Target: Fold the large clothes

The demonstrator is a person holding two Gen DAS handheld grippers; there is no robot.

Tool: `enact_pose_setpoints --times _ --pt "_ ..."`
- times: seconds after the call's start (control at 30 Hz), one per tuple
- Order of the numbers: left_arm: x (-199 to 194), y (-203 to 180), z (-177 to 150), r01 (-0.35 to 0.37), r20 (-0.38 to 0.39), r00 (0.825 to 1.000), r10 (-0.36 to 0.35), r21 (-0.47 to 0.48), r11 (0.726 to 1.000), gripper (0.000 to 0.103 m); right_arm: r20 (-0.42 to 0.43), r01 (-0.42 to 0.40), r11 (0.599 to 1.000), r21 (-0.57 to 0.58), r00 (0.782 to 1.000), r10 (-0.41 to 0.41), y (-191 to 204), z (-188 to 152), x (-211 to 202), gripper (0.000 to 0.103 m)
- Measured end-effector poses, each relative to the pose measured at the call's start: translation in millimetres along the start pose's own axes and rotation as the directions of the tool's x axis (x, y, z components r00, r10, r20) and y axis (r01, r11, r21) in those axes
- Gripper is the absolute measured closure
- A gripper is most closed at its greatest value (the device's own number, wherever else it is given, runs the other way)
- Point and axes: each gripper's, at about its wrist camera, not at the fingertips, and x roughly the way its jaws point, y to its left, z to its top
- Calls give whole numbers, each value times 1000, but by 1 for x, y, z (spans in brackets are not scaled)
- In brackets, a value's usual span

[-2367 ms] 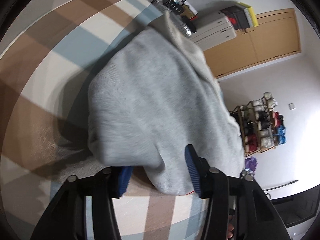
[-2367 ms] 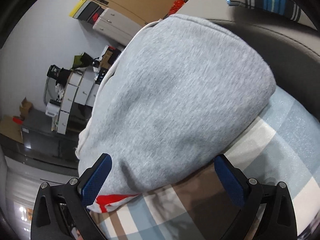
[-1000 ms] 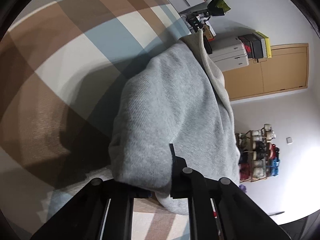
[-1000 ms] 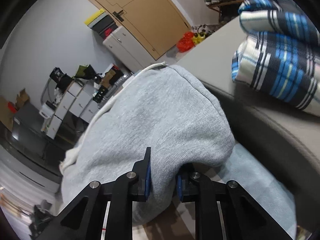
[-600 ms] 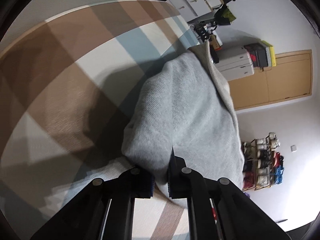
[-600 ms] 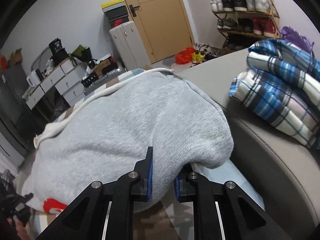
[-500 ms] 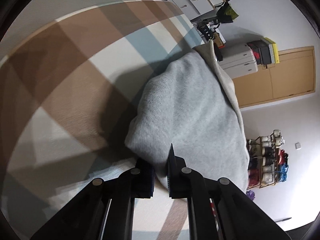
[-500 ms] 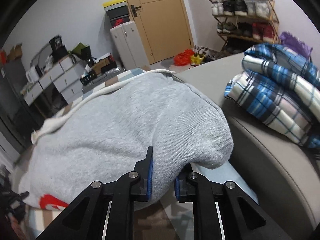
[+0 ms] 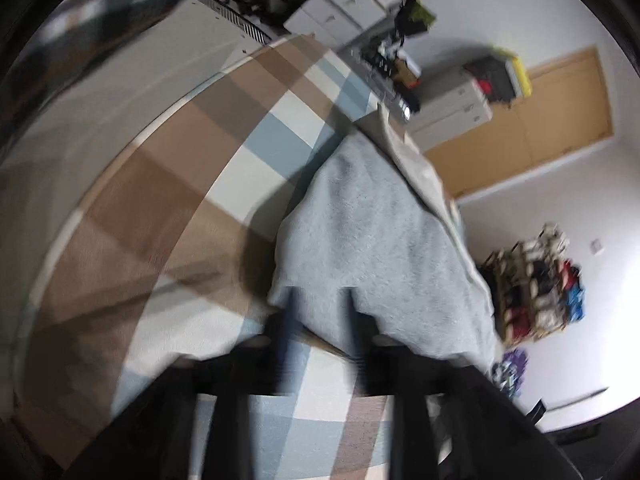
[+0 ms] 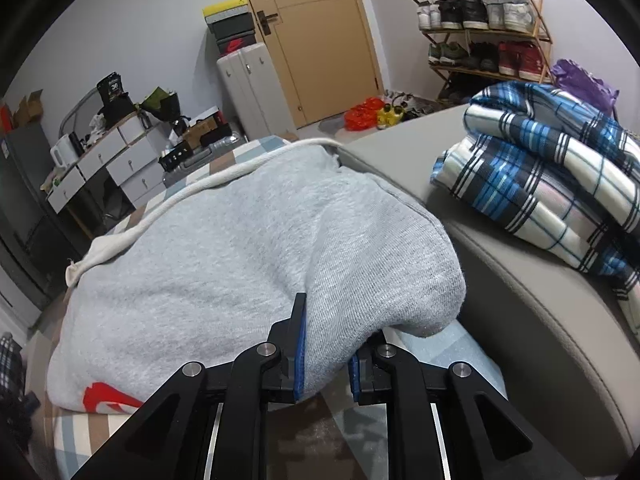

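Sweatshirt (image 10: 248, 248), soft and bulky, lies mid-frame on the checked cover (image 9: 224, 184). My right gripper (image 10: 324, 344) pinches its rounded fold; my left gripper (image 9: 320, 320) is opening around the hem, best gripped at edges.

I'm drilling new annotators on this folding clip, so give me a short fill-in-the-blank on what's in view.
1. The right gripper is shut on the grey ____.
2. The folded blanket beside it has a ____ pattern.
3. The grey sweatshirt lies on a checked cloth of brown, white and ____.
4. The shoe rack stands to the ____ of the door.

Missing words: sweatshirt; plaid; blue; right
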Motion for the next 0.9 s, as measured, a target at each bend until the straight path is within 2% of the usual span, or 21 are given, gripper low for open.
enact_pose_setpoints --times 0.03,0.1,0.13,0.17,0.23,0.37,0.43,0.53,0.6,0.67,0.7,0.73,0.8,0.87,0.9 --pt "7 -2 6 2 -23 1000 -2 7 1000 28 -4 1 1000 -1 1000 -1 -1 0 1 87" --pt "16 -6 18 -41 -33 999 42 25 999 28 -8 -3 1000 -4 1000 3 0 0 4 87" --pt "22 -11 29 -94 -2 996 94 37 995 28 -8 -3 1000 -12 1000 3 1 0 4 87" --pt "27 -14 36 -109 8 994 109 47 993 28 -7 -5 1000 -19 1000 5 1 0 5 87" --pt "53 -17 47 -135 -74 987 141 76 988 28 -9 -19 1000 -19 1000 19 -1 1 5 87" --pt "96 -20 48 -127 -232 960 156 137 982 28 -15 -40 999 -24 999 39 -4 0 7 86" --pt "102 -27 46 -128 -233 958 169 181 975 29 -15 -44 998 -33 999 43 -4 0 8 86" --pt "115 -43 34 -143 -270 933 237 326 935 29 -11 -45 998 -49 999 45 -3 0 10 86" --pt "121 -53 25 -160 -257 924 284 415 896 29 -10 -46 997 -54 999 46 -3 -1 11 86" --pt "127 -62 17 -171 -238 917 321 492 854 62 -10 -48 997 -65 999 47 -2 -2 11 86" --pt "131 -63 16 -161 -254 911 323 503 849 89 -10 -49 997 -64 999 49 -2 -2 11 86" --pt "134 -63 15 -133 -282 912 297 481 866 89 -12 -55 997 -59 998 54 -3 -1 11 86" --pt "136 -62 15 -127 -286 916 282 458 880 91 -17 -65 997 -46 998 64 -6 -2 10 86" --pt "133 -61 12 -126 -270 924 271 455 882 93 -21 -70 997 -43 997 70 -8 -1 10 86" --pt "132 -64 7 -130 -250 928 275 475 871 94 -21 -71 996 -43 997 71 -9 0 10 86"
